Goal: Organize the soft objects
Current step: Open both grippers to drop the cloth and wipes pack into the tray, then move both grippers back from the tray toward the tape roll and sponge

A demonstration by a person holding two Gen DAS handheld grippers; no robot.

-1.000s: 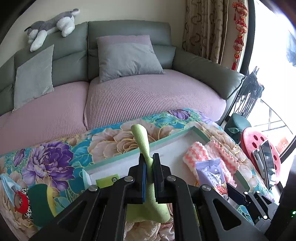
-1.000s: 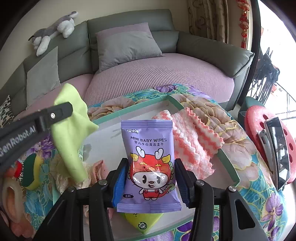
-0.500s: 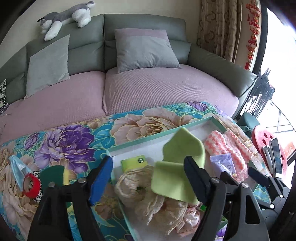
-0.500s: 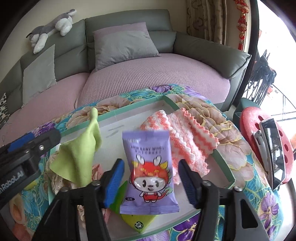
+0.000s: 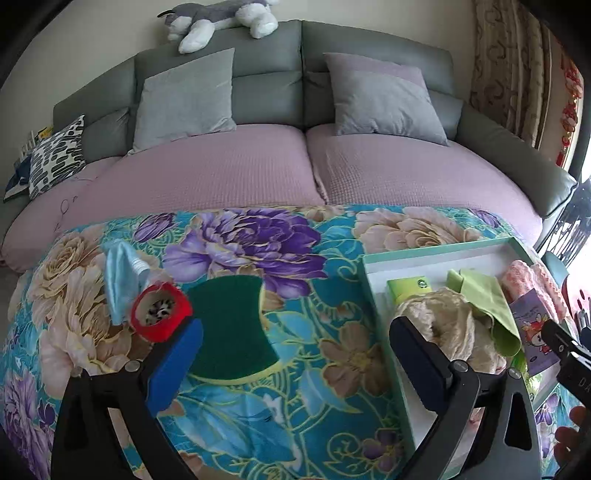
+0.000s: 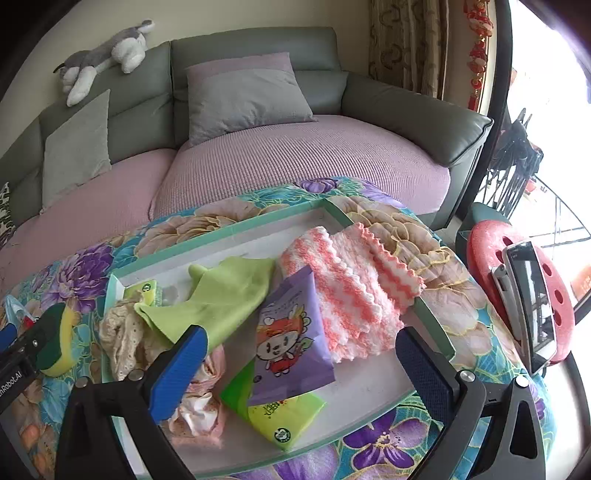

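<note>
A white tray with a teal rim (image 6: 229, 230) (image 5: 436, 253) sits on the floral cloth. In it lie a light green cloth (image 6: 218, 299) (image 5: 484, 299), a purple baby wipes pack (image 6: 291, 336) (image 5: 532, 328), a pink-white knitted cloth (image 6: 351, 288), cream lace fabric (image 5: 447, 325) (image 6: 122, 339) and green packets (image 6: 284, 417). My right gripper (image 6: 299, 365) is open and empty above the wipes pack. My left gripper (image 5: 295, 362) is open and empty over the floral cloth, near a green-and-yellow sponge (image 5: 229, 328), a red ring (image 5: 160, 314) and a light blue cloth (image 5: 120, 277).
A grey and pink sofa (image 5: 258, 173) with cushions and a plush husky (image 5: 218, 18) stands behind the table. A red stool holding a phone (image 6: 528, 302) stands at the right. The floral cloth (image 5: 258, 236) covers the table.
Both grippers opened. The left one let the green cloth drop into the tray and swung left toward the sponge. The right one let the wipes pack fall onto the tray.
</note>
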